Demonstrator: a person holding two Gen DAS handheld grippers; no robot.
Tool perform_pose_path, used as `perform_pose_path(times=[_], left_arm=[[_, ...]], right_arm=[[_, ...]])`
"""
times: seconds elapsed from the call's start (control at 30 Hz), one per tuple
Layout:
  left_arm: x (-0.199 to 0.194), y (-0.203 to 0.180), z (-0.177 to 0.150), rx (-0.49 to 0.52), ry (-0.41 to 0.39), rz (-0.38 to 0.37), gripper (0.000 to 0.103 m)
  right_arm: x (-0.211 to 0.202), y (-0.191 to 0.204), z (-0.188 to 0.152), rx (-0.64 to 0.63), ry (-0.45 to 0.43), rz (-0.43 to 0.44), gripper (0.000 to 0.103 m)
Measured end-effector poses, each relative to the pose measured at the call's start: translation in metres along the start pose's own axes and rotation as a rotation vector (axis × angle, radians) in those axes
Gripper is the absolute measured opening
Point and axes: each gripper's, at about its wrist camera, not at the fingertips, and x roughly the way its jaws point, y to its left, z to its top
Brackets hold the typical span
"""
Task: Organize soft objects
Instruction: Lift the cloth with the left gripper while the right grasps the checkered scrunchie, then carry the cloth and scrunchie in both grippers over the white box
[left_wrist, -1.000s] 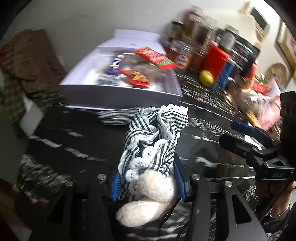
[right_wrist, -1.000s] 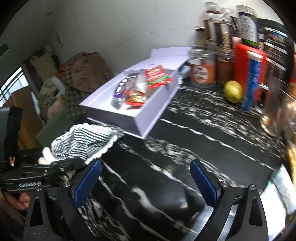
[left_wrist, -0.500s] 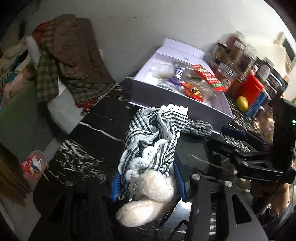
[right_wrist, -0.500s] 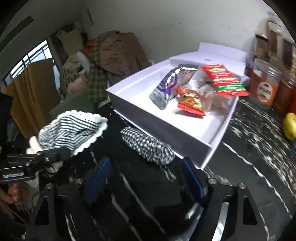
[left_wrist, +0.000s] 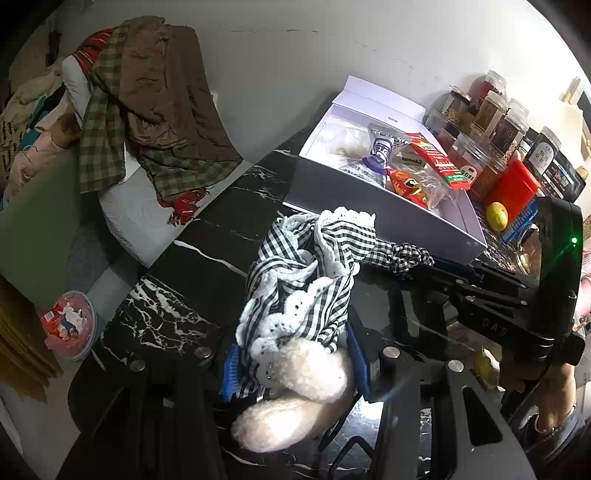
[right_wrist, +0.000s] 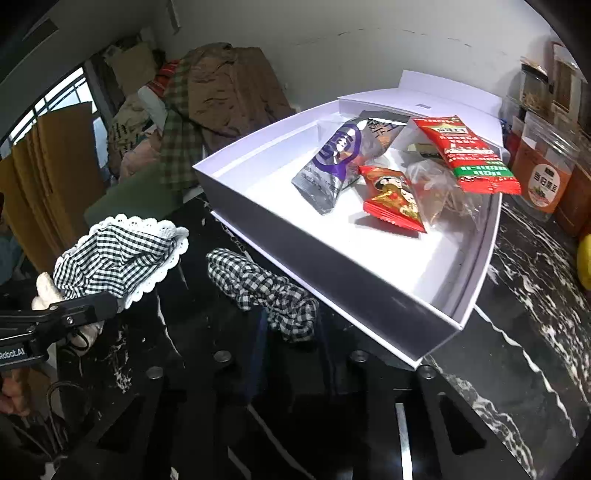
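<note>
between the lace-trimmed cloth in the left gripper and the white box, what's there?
Right wrist view: a checked scrunchie on the black marble table, against the white box.

1. You can read "Robot.AI" on the side of the left gripper's black body (right_wrist: 14, 352), cut off at the picture's edge.
2. "D A S" is stamped on the right gripper's arm (left_wrist: 493, 323).
3. The orange-labelled jar (right_wrist: 543, 184) carries Chinese characters, 当归 something.
4. Snack packets: print too small to read.

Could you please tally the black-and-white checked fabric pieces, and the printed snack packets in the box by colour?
Black-and-white checked fabric: 2, lace-trimmed cloth, checked scrunchie
Red packets: 2, small red packet, long red packet
Silver-purple packet: 1
Total: 5
</note>
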Motion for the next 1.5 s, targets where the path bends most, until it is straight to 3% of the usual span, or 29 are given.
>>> perform_pose_path(times=[0.03,0.53,1.03,1.23,1.33,1.43,1.5], left_arm=[[0.0,-0.001,0.0,-0.001,0.0,-0.003,0.047],[-0.017,-0.021,-0.014,0.027,-0.001,-0.043,0.047],[-0.012,-0.097,-0.05,0.151,0.102,-0.196,0.047],[-0.013,-0.122,-0.059,0.224,0.136,-0.223,0.047],[-0.012,-0.128,-0.063,0.233,0.147,-0.225,0.047],[-0.011,-0.129,-0.064,0.23,0.153,-0.219,0.047],[-0.011,-0.128,-0.064,0.225,0.153,-0.21,0.047]], right_arm=[[0.0,-0.001,0.0,0.001,0.006,0.001,0.005],[-0.038,-0.018,-0.04,0.122,0.003,0.002,0.005],[-0.131,-0.045,-0.137,0.296,0.017,-0.163,0.005],[-0.152,-0.042,-0.159,0.29,0.015,-0.184,0.005],[-0.155,-0.041,-0.158,0.27,-0.011,-0.206,0.014],[-0.153,-0.04,-0.152,0.237,-0.037,-0.212,0.051],[-0.15,-0.039,-0.146,0.205,-0.051,-0.214,0.06]])
